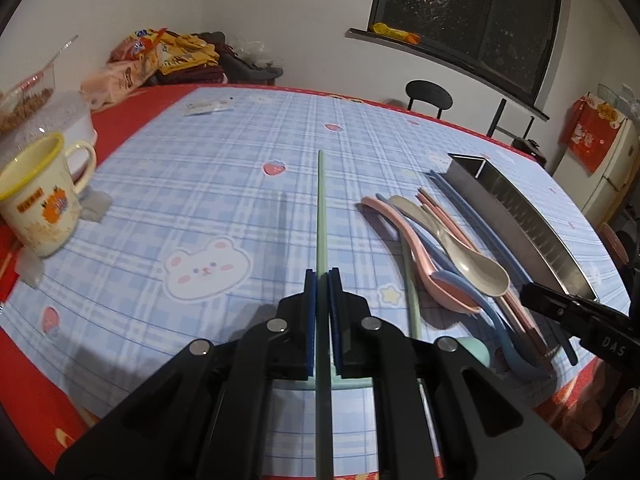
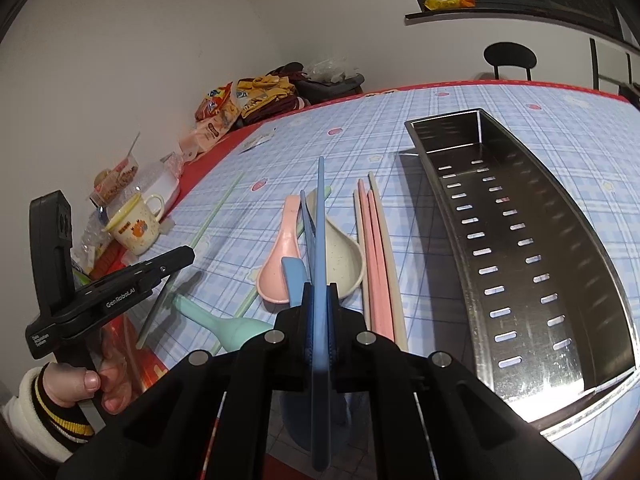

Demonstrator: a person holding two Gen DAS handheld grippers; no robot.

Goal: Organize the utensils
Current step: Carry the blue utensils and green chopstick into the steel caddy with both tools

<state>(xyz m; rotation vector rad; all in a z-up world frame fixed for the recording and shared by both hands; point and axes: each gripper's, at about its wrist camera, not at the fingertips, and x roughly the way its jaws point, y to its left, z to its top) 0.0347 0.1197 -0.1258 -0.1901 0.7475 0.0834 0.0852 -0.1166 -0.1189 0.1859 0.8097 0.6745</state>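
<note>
My left gripper [image 1: 322,276] is shut on a green chopstick [image 1: 321,208] that points away over the blue checked tablecloth. My right gripper [image 2: 318,290] is shut on a blue chopstick [image 2: 320,216], held above a pile of utensils: a pink spoon [image 2: 276,256], a beige spoon [image 2: 344,256], a blue spoon [image 2: 294,276], a green spoon [image 2: 224,322] and pink chopsticks [image 2: 374,248]. The empty steel utensil tray [image 2: 520,240] lies right of the pile. In the left wrist view the pile [image 1: 452,252] and tray [image 1: 520,224] are at the right.
A yellow-rimmed mug [image 1: 38,200] and food containers [image 1: 36,112] stand at the table's left edge. Snack bags [image 1: 160,56] are piled at the far corner. A black chair [image 1: 428,96] stands behind the table. Another green chopstick [image 2: 216,208] lies left of the pile.
</note>
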